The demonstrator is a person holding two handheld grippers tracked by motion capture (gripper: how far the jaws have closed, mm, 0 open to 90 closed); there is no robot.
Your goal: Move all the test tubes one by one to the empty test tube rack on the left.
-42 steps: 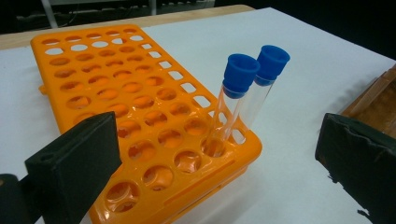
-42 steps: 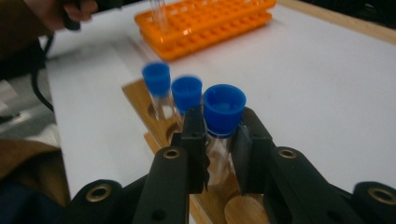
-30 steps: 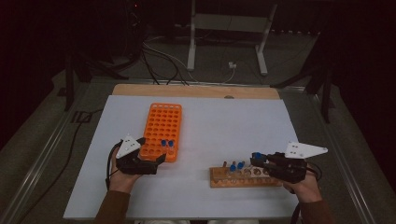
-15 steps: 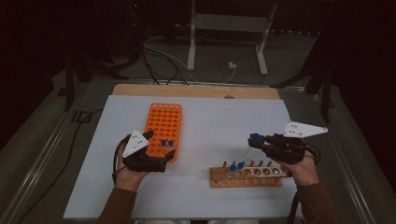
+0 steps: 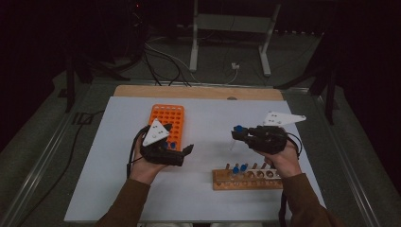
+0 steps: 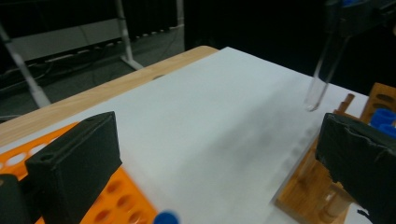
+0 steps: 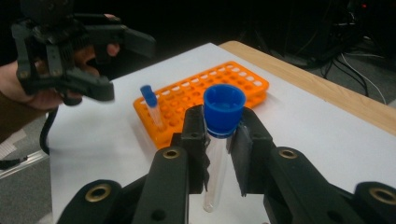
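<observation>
My right gripper [image 5: 239, 134] is shut on a clear test tube [image 5: 233, 142] with a blue cap, held upright above the white mat between the two racks. In the right gripper view the pads [image 7: 199, 140] clamp the tube [image 7: 215, 182] just under its cap [image 7: 224, 109]. An orange tube rack [image 5: 165, 116] lies at the left, a wooden rack [image 5: 246, 180] with two blue-capped tubes [image 5: 239, 169] at the front right. My left gripper [image 5: 185, 155] hovers open and empty by the orange rack's near end. Its jaws stand wide apart in the left gripper view [image 6: 215, 172].
A blue-capped tube [image 7: 150, 107] stands in the orange rack [image 7: 210, 93]. The white mat [image 5: 208, 113] covers the table, with a wooden strip [image 5: 198, 91] at its far edge. Cables and a metal stand [image 5: 227, 42] lie on the floor beyond.
My right gripper has risen from the wooden rack with the tube and moved left, away from the person. My left gripper has risen and shifted right along the orange rack.
</observation>
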